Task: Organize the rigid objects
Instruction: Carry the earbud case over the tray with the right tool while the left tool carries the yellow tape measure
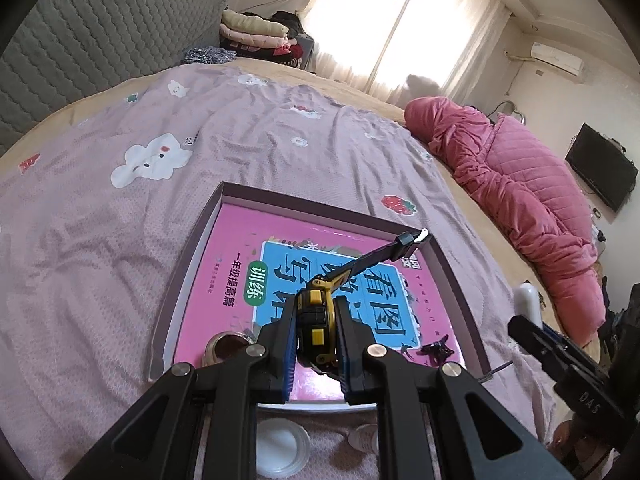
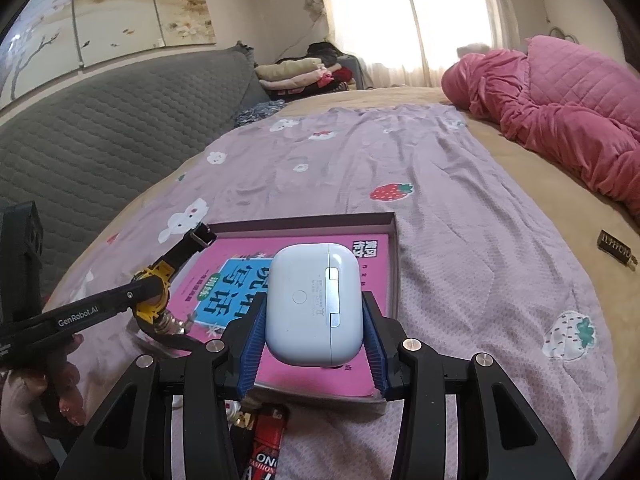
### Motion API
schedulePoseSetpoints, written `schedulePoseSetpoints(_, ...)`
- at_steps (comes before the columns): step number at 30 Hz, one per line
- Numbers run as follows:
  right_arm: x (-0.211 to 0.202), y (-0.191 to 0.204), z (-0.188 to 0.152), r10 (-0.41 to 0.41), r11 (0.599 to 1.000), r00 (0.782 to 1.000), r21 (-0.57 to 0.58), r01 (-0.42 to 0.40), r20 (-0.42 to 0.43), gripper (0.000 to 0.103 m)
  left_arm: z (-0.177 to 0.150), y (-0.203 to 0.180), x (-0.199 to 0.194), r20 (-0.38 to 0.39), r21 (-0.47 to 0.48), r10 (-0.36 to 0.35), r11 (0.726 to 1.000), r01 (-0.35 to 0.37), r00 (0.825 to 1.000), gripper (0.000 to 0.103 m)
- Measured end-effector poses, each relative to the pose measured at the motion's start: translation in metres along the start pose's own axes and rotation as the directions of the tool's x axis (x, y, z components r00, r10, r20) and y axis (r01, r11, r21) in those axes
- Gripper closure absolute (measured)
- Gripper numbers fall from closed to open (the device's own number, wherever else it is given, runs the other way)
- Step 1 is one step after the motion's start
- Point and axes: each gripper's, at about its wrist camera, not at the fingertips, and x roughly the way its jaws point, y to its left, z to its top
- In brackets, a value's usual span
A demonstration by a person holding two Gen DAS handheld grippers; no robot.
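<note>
My left gripper [image 1: 316, 324] is shut on a yellow-and-black toy excavator [image 1: 320, 312], its arm [image 1: 384, 256] pointing up right, held over a shallow purple box [image 1: 188, 264] with a pink workbook [image 1: 236, 248] inside. My right gripper [image 2: 314, 320] is shut on a white earbud case [image 2: 312, 304], held above the same box [image 2: 394, 264] and workbook [image 2: 288, 376]. The excavator [image 2: 154, 284] and left gripper show at the left in the right wrist view. A small brown jar [image 1: 226, 350] and a dark purple hair clip [image 1: 438, 348] lie on the workbook.
The box sits on a lilac printed sheet [image 1: 120, 240] on a bed. A white round lid [image 1: 280, 448] lies near the box's front edge. A red packet [image 2: 266, 444] lies below my right gripper. A pink quilt [image 1: 520, 184] is heaped at right. A dark small object [image 2: 616, 246] lies far right.
</note>
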Motion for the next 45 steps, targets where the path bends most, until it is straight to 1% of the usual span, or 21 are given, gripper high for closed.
schedulePoseSetpoints(7, 0.000, -0.008, 0.004, -0.014, 1.000, 1.000, 0.019, 0.014, 0.006, 0.058, 0.000, -0.008, 0.016, -0.022, 0.038, 0.053, 0.998, -0.052, 0.998, 0.086)
schedulePoseSetpoints(9, 0.000, -0.011, 0.005, -0.020, 0.999, 1.000, 0.027, 0.020, 0.009, 0.057, 0.000, -0.010, 0.022, -0.032, 0.051, 0.081, 0.996, -0.079, 0.996, 0.086)
schedulePoseSetpoints(12, 0.001, -0.018, 0.007, -0.032, 0.999, 0.999, 0.040, 0.032, 0.009, 0.058, -0.001, -0.011, 0.029, -0.037, 0.054, 0.094, 0.994, -0.092, 0.995, 0.086)
schedulePoseSetpoints(18, 0.007, -0.024, 0.010, -0.039, 0.998, 0.999, 0.050, 0.039, 0.000, 0.057, -0.003, -0.018, 0.042, -0.045, 0.126, 0.148, 0.982, -0.141, 0.988, 0.086)
schedulePoseSetpoints(26, 0.018, -0.012, 0.009, -0.023, 1.000, 1.000, 0.008, 0.023, -0.020, 0.057, -0.008, -0.023, 0.051, -0.047, 0.180, 0.182, 0.969, -0.171, 0.982, 0.086)
schedulePoseSetpoints(35, 0.032, 0.004, 0.008, 0.005, 0.999, 0.999, -0.053, -0.007, -0.043, 0.057, -0.016, -0.029, 0.056, -0.062, 0.240, 0.195, 0.955, -0.175, 0.979, 0.086)
schedulePoseSetpoints(39, 0.041, 0.011, 0.006, 0.023, 0.997, 0.998, -0.075, -0.027, -0.065, 0.057, -0.020, -0.034, 0.056, -0.060, 0.282, 0.207, 0.942, -0.183, 0.976, 0.086)
schedulePoseSetpoints(45, 0.054, 0.024, 0.002, 0.050, 0.991, 0.994, -0.119, -0.062, -0.101, 0.057, -0.020, -0.032, 0.058, -0.054, 0.297, 0.230, 0.933, -0.204, 0.972, 0.086)
